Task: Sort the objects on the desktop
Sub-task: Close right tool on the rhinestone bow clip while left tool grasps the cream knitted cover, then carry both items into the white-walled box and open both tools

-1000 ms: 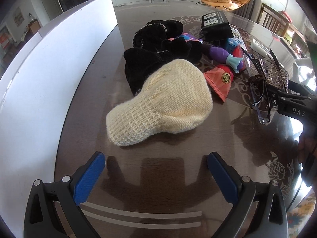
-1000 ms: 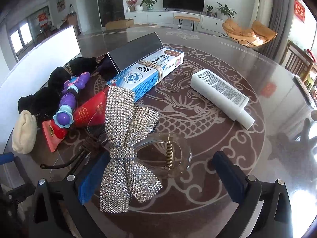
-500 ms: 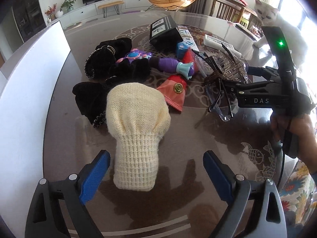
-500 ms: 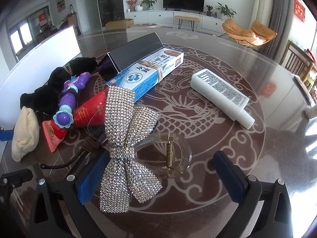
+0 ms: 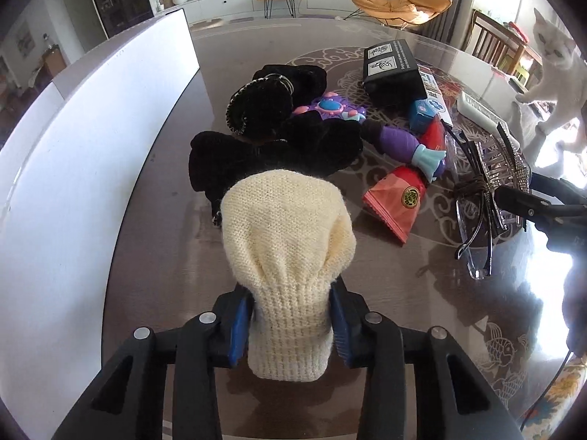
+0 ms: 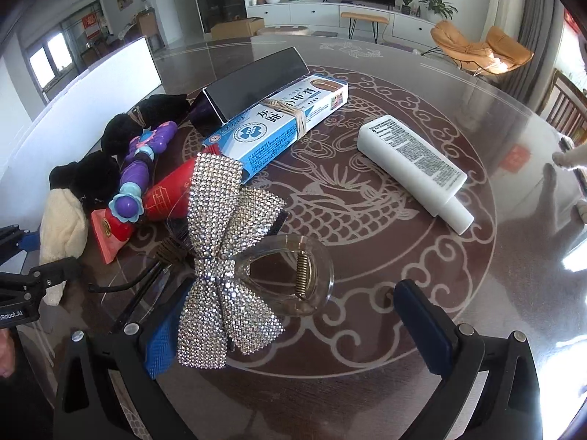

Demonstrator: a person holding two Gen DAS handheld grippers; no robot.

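Left tool [image 5: 291, 330] clamps the ribbed cuff of a cream knit mitten [image 5: 288, 256] lying on the surface [image 5: 165, 256].
Soft, light, floppy; the cuff looks the firmest hold. Right tool [image 6: 297, 333] is spread open.

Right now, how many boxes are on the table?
2: a long black cardboard box at the far middle of the table, and a long blue-and-white carton with a rubber band lying against its near side. Others may be hidden behind the pile.
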